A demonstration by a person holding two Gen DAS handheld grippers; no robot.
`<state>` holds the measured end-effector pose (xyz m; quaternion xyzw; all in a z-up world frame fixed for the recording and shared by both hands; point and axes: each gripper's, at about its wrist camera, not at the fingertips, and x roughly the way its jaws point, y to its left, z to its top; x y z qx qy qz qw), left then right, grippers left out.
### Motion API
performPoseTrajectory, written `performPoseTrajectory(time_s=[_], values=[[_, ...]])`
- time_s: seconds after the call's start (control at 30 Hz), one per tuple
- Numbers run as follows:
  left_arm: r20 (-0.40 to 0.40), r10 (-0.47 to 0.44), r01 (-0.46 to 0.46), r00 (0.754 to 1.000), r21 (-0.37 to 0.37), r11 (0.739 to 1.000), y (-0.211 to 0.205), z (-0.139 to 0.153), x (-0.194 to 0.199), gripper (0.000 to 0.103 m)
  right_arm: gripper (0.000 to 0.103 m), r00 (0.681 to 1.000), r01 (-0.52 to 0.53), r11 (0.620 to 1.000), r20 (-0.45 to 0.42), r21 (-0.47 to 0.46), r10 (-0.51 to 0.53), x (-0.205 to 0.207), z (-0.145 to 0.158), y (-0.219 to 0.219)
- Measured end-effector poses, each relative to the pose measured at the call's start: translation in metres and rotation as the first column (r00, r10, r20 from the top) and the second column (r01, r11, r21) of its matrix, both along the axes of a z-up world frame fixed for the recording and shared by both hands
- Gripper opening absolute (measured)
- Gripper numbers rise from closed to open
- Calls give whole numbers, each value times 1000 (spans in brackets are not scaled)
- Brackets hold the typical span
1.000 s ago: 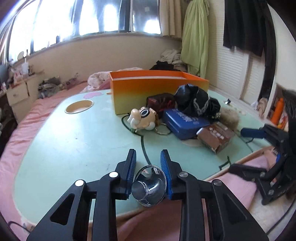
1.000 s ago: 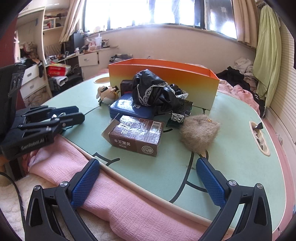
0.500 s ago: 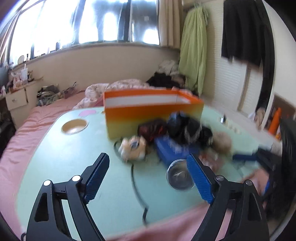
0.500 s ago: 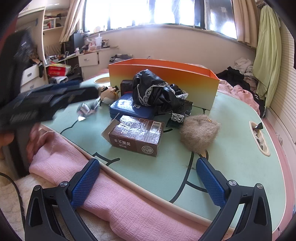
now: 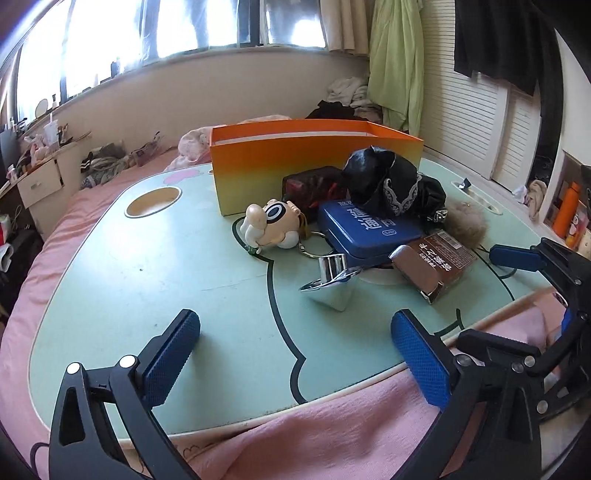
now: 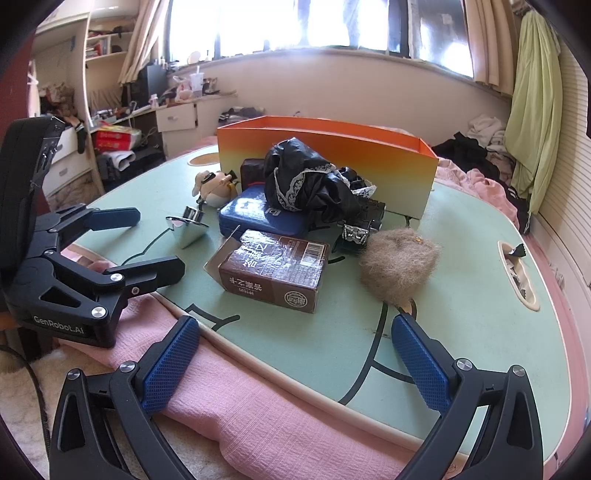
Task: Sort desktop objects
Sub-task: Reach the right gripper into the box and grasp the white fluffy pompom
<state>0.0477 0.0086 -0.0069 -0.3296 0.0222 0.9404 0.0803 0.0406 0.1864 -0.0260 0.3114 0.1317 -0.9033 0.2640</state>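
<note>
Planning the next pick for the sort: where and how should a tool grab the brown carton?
Grip the brown carton across its two long side faces, coming from above. It lies flat on the table with its broad top face up; the fuzzy ball stands clear of one side. Avoid the end with the open flap.

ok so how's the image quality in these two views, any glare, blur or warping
Left wrist view: sharp, no motion blur; the windows are blown out white; fisheye bends the table edge; the shiny metal cup throws bright reflections. Right wrist view: also sharp, the windows overexposed, a hazy bloom below them, dark vignette in the corners.
</note>
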Motion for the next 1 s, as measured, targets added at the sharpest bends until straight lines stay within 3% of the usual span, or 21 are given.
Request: performPoseTrajectory(time_s=[0.1, 0.13, 0.17, 0.23, 0.27, 0.33, 0.4, 0.47, 0.57, 0.7, 0.73, 1.0], values=[[-1, -2, 2, 1000, 0, 1000, 1, -1, 0, 103, 101, 1000, 7, 1000, 8, -1, -7, 2, 1, 1], [-1, -2, 2, 1000, 1, 1000, 1, -1, 1, 103, 97, 1000, -2, 1000, 22, -12, 2, 2, 2, 3], [-1, -3, 3, 1000, 2, 1000, 2, -2, 2, 103, 87, 999, -19, 999, 48, -46, 22, 1, 7, 6], [-1, -5, 5, 1000, 2, 1000, 1, -2, 2, 103, 84, 994, -26, 989, 100, -144, 41, -7, 26, 13], [-2, -6, 6, 1000, 3, 1000, 1, -2, 2, 103, 84, 996, -11, 980, 86, -200, 29, -14, 45, 17], [-2, -5, 5, 1000, 3, 1000, 1, -2, 2, 103, 84, 999, 39, 975, 26, -218, -34, -31, 74, 15], [-3, -6, 6, 1000, 4, 1000, 1, -2, 2, 103, 84, 994, 106, 979, 11, -176, -106, -63, 96, 1], [-5, -9, 9, 1000, 5, 1000, 0, -1, 3, 103, 84, 989, 145, 979, 62, -144, -137, -105, 107, -17], [-9, -14, 14, 1000, 7, 1000, -1, -1, 5, 103, 84, 971, 215, 973, 127, -79, -204, -148, 97, -35], [-12, -20, 20, 1000, 9, 1000, -2, -1, 6, 103, 84, 956, 230, 973, 184, 18, -230, -165, 69, -51], [-12, -21, 21, 1000, 9, 1000, -2, -1, 6, 103, 84, 955, 236, 972, 180, 7, -234, -166, 67, -51], [-16, -26, 26, 1000, 12, 1000, -4, 0, 6, 103, 84, 957, 249, 967, 142, 51, -254, -175, 70, -57]])
